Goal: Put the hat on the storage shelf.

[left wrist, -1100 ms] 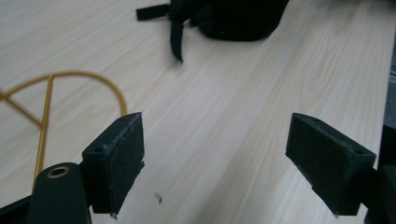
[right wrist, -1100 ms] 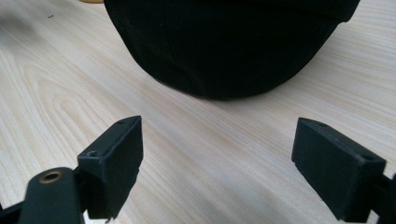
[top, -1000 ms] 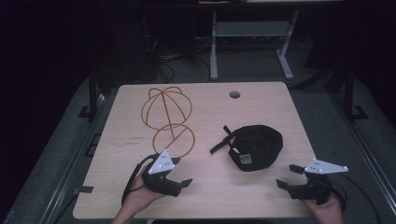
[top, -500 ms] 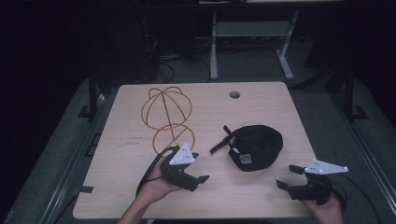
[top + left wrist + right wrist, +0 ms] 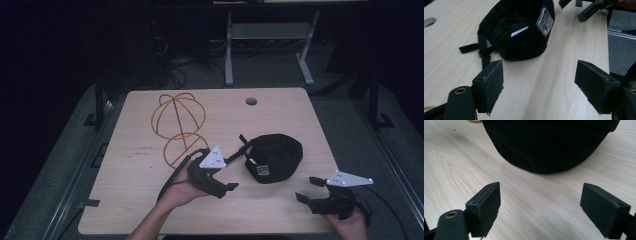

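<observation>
Since the earlier frames, the left claw had travelled across the pale wooden table toward the soft black fabric cap with a white label, its jaws having just been closing slightly yet standing wide with nothing between them. In the left gripper view the cap lay ahead and a little to the left of the jaws, near but not touching, its strap trailing toward the left pad. By my judgement the left hand was nearer the strap side. Opposite, the right claw waited near the table's front edge, jaws wide and empty, facing the cap's rounded crown. Beyond stood an orange wire dome frame.
</observation>
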The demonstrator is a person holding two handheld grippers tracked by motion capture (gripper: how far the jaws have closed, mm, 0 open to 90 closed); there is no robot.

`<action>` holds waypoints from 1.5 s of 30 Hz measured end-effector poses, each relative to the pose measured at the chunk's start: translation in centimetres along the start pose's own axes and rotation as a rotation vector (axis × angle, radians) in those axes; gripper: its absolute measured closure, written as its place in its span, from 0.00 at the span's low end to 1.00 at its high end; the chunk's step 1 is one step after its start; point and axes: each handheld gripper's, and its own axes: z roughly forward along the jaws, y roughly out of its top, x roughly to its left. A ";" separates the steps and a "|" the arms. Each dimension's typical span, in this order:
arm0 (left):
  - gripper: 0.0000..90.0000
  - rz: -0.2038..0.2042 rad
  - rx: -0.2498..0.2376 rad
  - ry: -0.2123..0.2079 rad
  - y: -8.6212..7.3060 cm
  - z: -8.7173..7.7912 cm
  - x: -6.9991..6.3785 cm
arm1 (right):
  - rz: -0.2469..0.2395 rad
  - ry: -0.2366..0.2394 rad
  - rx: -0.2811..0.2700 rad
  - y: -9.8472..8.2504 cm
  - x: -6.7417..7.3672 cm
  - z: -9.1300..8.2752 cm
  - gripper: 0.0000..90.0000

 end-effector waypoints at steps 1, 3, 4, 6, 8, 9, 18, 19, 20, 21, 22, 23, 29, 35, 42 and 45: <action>0.26 0.011 0.001 -0.006 0.3 0.2 -0.1 | 0.000 0.000 -0.002 0.0 0.0 0.0 0.18; 0.26 0.021 0.001 -0.012 0.6 0.6 -0.2 | -0.001 0.000 0.002 0.0 0.0 0.0 0.18; 0.26 0.028 0.003 -0.017 0.9 0.9 -0.2 | -0.001 0.000 0.002 -0.1 0.0 0.0 0.18; 0.26 0.031 0.005 -0.024 1.3 1.4 -0.2 | 0.003 0.000 0.001 -0.1 -0.1 -0.1 0.18; 0.27 0.040 0.005 -0.028 1.8 1.9 -0.2 | 0.004 0.001 -0.003 -0.1 -0.1 -0.1 0.18; 0.27 0.042 0.008 -0.030 2.1 2.1 -0.1 | 0.004 0.002 -0.004 -0.1 -0.2 -0.1 0.18; 0.28 0.077 0.044 -0.060 4.5 4.5 0.3 | 0.008 0.009 -0.008 -0.1 -0.3 -0.2 0.18; 0.28 0.080 0.049 -0.061 4.7 4.7 0.4 | 0.010 0.011 -0.006 -0.1 -0.3 -0.1 0.18; 0.28 0.082 0.054 -0.069 5.0 5.0 0.6 | 0.013 0.013 -0.003 -0.1 -0.3 -0.1 0.18; 0.28 0.081 0.056 -0.072 5.2 5.2 0.6 | 0.010 0.017 -0.001 -0.1 -0.3 0.0 0.18; 0.29 0.083 0.060 -0.081 5.5 5.4 0.8 | 0.007 0.017 0.001 -0.1 -0.3 0.0 0.18; 0.29 0.083 0.064 -0.084 5.6 5.7 0.8 | 0.002 0.017 0.000 -0.1 -0.3 0.0 0.18; 0.32 0.106 0.101 -0.102 6.4 7.1 0.9 | 0.009 0.023 0.000 -0.1 -0.4 -0.1 0.18; 0.37 0.143 0.131 -0.101 6.4 8.1 0.8 | 0.008 0.027 0.001 -0.1 -0.4 -0.1 0.18; 0.46 0.159 0.189 -0.113 6.0 9.3 0.9 | 0.003 0.034 0.008 -0.1 -0.3 0.1 0.18; 0.51 0.176 0.213 -0.113 5.9 9.5 0.8 | 0.006 0.036 0.008 -0.1 -0.2 0.1 0.18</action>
